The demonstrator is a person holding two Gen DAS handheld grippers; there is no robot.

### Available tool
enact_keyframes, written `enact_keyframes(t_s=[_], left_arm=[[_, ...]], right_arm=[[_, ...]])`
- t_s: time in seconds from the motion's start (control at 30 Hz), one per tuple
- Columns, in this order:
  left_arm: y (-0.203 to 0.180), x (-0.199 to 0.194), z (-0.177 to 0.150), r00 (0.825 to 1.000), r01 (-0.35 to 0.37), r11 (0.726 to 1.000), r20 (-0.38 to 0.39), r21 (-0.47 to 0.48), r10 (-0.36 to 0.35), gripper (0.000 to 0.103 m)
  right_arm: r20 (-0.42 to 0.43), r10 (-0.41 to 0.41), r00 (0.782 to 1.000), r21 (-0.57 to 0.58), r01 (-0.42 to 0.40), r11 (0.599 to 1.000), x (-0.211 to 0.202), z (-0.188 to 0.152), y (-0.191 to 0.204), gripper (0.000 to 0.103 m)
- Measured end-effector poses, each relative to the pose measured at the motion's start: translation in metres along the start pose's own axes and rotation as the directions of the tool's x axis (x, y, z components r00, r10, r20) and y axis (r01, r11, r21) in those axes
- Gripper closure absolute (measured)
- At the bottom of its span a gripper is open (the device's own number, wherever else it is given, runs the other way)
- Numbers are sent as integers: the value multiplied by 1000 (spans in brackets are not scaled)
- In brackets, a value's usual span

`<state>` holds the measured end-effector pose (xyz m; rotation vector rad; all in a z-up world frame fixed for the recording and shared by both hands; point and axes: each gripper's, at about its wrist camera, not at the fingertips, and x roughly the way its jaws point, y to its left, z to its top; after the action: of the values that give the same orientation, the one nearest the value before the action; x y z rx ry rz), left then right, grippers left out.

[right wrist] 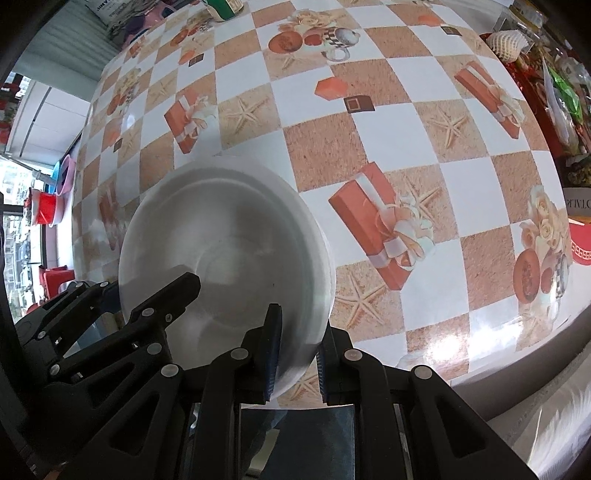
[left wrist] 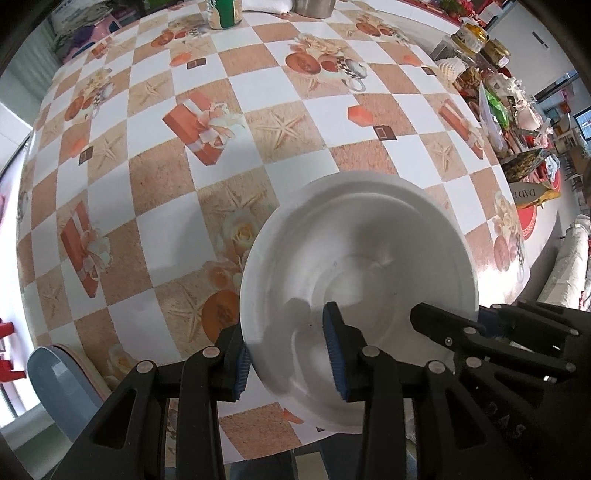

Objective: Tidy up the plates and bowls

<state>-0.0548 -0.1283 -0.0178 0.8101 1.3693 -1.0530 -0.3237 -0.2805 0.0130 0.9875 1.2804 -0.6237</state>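
A white bowl (left wrist: pixel 369 258) is held over the near edge of the checkered table (left wrist: pixel 258 110). My left gripper (left wrist: pixel 288 354) has its fingers on either side of the bowl's left rim, shut on it. In the right wrist view the same bowl (right wrist: pixel 221 240) fills the lower left. My right gripper (right wrist: pixel 295 354) is shut on the bowl's right rim, one finger inside and one outside. Each gripper shows in the other's view, at the bowl's opposite side. No other plates or bowls are in view.
A green can (left wrist: pixel 225 13) and a metal pot (left wrist: pixel 314 7) stand at the table's far edge. Jars and packets (left wrist: pixel 476 66) crowd the right side. A blue-grey chair (left wrist: pixel 59 384) stands at the lower left beside the table.
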Motion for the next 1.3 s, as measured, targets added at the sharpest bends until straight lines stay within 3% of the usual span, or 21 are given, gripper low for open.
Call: enact_keyframes(t_s=[0.07, 0.23, 0.5, 0.53, 0.57, 0.63, 0.73, 0.83, 1.3], left_arm=[[-1, 0, -1, 1000, 4, 1000, -3, 10, -4, 59], [0, -3, -3, 1000, 0, 1000, 14, 17, 0, 36], [15, -8, -3, 999, -18, 1000, 32, -15, 18, 28], [17, -9, -3, 999, -22, 1000, 35, -19, 23, 27], [19, -11, -3, 999, -25, 999, 43, -24, 26, 26], [22, -13, -5, 998, -30, 999, 57, -28, 31, 24], [26, -12, -5, 998, -43, 999, 53, -33, 44, 23], [32, -7, -5, 999, -31, 998, 30, -55, 32, 23], [43, -4, -6, 999, -41, 995, 2, -89, 41, 23]], right_arm=[[1, -1, 1000, 1, 1, 1000, 0, 0, 0, 85], [-2, -13, 1000, 0, 13, 1000, 1, -1, -2, 85], [-11, -45, 999, 13, 45, 999, 5, -3, -12, 85], [-12, -44, 999, 16, 44, 999, 5, -4, -13, 81], [-12, -47, 999, 18, 47, 999, 4, -5, -14, 59], [3, -71, 997, 23, 71, 997, 2, -6, -15, 34], [8, -67, 998, 28, 67, 997, 1, -5, -18, 33], [11, -59, 998, 42, 58, 997, 1, -3, -20, 10], [23, -78, 997, 10, 78, 997, 1, 3, -21, 10]])
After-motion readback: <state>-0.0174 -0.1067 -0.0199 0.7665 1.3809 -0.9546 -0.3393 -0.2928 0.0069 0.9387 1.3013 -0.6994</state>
